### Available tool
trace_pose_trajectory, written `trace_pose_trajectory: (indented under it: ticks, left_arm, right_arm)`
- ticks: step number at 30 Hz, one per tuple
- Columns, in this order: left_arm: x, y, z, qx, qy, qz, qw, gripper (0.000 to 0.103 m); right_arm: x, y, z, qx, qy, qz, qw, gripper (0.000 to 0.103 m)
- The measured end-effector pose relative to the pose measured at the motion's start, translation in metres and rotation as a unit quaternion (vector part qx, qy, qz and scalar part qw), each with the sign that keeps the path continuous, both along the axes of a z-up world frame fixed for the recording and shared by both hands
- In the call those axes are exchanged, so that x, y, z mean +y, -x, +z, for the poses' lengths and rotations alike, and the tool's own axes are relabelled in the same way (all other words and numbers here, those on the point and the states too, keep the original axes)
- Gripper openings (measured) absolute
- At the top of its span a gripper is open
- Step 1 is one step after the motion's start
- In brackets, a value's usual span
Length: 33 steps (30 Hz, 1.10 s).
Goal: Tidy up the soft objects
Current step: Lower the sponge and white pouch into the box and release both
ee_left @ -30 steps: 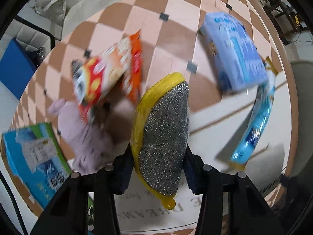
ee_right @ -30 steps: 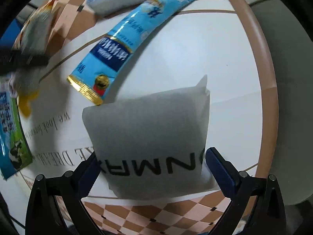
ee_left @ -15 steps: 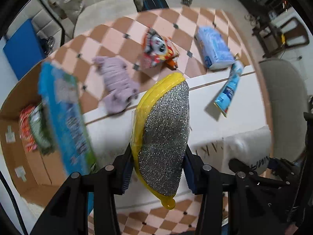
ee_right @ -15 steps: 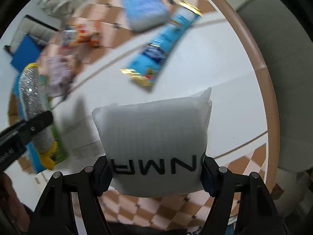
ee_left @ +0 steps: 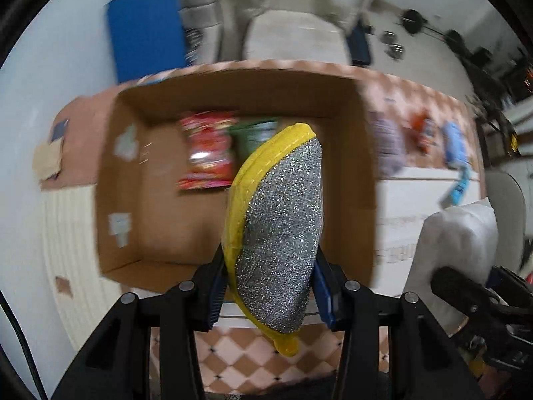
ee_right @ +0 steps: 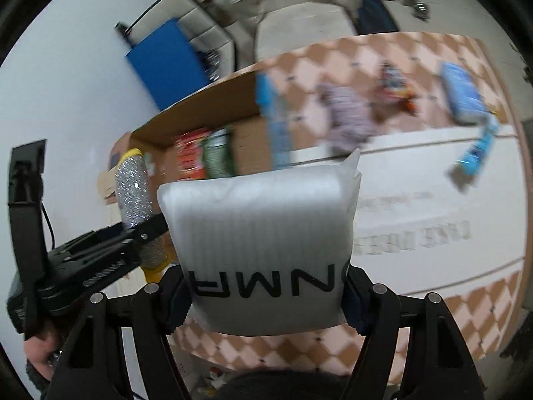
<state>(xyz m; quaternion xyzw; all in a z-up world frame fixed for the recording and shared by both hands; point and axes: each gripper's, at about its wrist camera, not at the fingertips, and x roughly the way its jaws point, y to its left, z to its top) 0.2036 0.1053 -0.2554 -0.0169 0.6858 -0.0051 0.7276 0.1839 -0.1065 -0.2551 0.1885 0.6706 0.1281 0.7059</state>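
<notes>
Now carrying two loads at once: left tool (ee_left: 270, 295) clamping the scourer (ee_left: 276, 240), right tool (ee_right: 266, 295) pinching the white pack (ee_right: 260, 243). Hovering above the box (ee_left: 363, 180), with the scourer over its open mouth. Best lowering well inside before releasing, aiming for bare cardboard beside the red packet (ee_left: 208, 151) and green packet (ee_left: 255, 133). Farther off on the desk (ee_right: 416, 206): purple cloth (ee_right: 346, 113), blue pack (ee_right: 461, 95), blue tube (ee_right: 476, 153), none blocking.

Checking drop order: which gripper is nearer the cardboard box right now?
Left. The left gripper, shut on the sponge, points straight into the cardboard box. The right gripper, holding the white pouch, sits farther right over the table.
</notes>
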Motion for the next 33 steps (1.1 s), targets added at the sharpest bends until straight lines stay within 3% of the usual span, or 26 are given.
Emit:
trace_pose_trajectory:
  ticks: [7, 11, 18, 23, 26, 29, 33]
  left_arm:
    - [0.075, -0.013, -0.057, 0.077, 0.009, 0.047, 0.9959, 0.043]
    - [0.098, -0.027, -0.094, 0.123, 0.022, 0.056, 0.9906, 0.043]
    - [0.108, -0.040, -0.134, 0.166, 0.028, 0.044, 0.9847, 0.043]
    - [0.110, -0.041, -0.149, 0.188, 0.034, 0.036, 0.9808, 0.045]
    - [0.111, -0.040, -0.151, 0.199, 0.047, 0.040, 0.9780, 0.052]
    - [0.113, -0.038, -0.144, 0.191, 0.048, 0.036, 0.9797, 0.066]
    - [0.113, -0.036, -0.132, 0.176, 0.039, 0.033, 0.9830, 0.067]
  right_arm:
    - [0.107, -0.026, -0.052, 0.042, 0.028, 0.037, 0.998, 0.075]
    - [0.140, -0.034, -0.083, 0.068, 0.044, 0.043, 0.996, 0.076]
    - [0.165, -0.042, -0.127, 0.099, 0.063, 0.047, 0.992, 0.076]
    - [0.173, -0.050, -0.147, 0.113, 0.064, 0.051, 0.990, 0.076]
    - [0.183, -0.052, -0.156, 0.128, 0.062, 0.069, 0.987, 0.082]
    - [0.186, -0.052, -0.153, 0.125, 0.059, 0.084, 0.987, 0.098]
    - [0.187, -0.051, -0.144, 0.113, 0.082, 0.096, 0.986, 0.101]
